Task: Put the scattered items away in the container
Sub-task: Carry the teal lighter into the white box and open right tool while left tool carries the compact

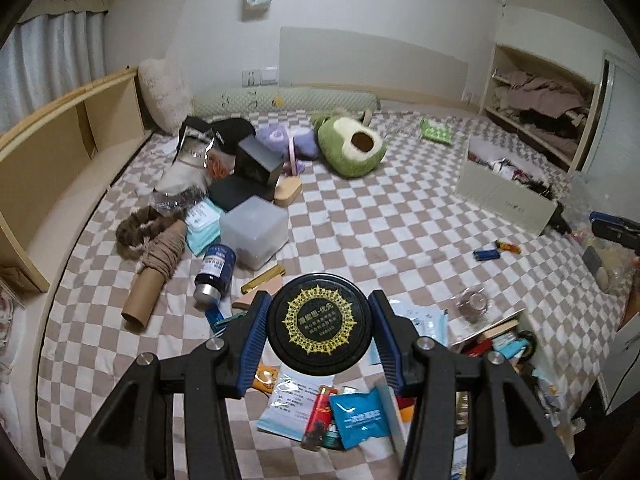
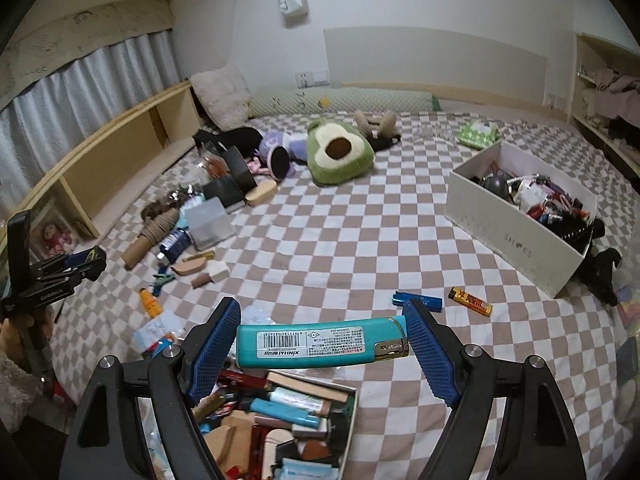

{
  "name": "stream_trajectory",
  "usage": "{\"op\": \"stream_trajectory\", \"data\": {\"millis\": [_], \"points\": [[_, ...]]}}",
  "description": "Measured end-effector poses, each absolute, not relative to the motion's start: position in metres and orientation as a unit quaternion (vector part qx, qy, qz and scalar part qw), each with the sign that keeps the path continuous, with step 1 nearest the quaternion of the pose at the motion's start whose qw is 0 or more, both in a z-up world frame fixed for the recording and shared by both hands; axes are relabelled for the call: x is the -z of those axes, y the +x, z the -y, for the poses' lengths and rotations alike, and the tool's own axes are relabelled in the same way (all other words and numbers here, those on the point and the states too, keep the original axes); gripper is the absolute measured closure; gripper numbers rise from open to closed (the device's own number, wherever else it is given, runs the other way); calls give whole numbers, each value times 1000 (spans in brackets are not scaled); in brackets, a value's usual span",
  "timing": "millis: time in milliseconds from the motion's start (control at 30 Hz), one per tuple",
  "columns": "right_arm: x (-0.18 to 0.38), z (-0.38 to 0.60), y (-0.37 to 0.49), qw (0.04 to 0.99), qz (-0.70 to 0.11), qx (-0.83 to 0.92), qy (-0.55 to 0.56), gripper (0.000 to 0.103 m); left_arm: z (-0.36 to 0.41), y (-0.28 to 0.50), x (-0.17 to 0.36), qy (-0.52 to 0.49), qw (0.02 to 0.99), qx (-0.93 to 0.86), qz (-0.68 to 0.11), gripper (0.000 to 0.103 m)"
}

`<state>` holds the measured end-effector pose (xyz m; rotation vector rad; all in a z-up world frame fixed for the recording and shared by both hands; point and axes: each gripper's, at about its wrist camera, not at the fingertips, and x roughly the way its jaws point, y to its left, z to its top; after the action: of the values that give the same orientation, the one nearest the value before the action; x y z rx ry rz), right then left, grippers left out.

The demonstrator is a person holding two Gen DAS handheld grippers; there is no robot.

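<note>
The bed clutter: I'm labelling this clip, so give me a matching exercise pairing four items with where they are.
Items:
1. black round tin
2. teal lighter
3. avocado plush
4. yellow lighter

Places:
A. lying loose on the checked bedspread near the white box
B. clamped in the left hand-held gripper
C. clamped in the right hand-held gripper
D. far end of the bed

Pairs: 1-B, 2-C, 3-D, 4-A

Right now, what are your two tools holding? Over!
Left tool shut on black round tin. Right tool shut on teal lighter, endwise. White box far right, already part full. Checkered bed between, open path.
</note>
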<state>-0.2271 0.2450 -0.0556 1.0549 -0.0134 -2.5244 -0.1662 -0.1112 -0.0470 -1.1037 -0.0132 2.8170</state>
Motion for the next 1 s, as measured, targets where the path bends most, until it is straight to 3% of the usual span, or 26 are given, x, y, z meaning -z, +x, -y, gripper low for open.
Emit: {"op": "stream_trajectory", "data": {"millis": [567,1000], "points": [[12,-225,-157,250,23,905,344,20,64,-96,-19,-306,100,-947,-6,53],[3,-221,-119,287,49,895,339,20,21,-57,-31,-303,144,-942,-9,53]]}}
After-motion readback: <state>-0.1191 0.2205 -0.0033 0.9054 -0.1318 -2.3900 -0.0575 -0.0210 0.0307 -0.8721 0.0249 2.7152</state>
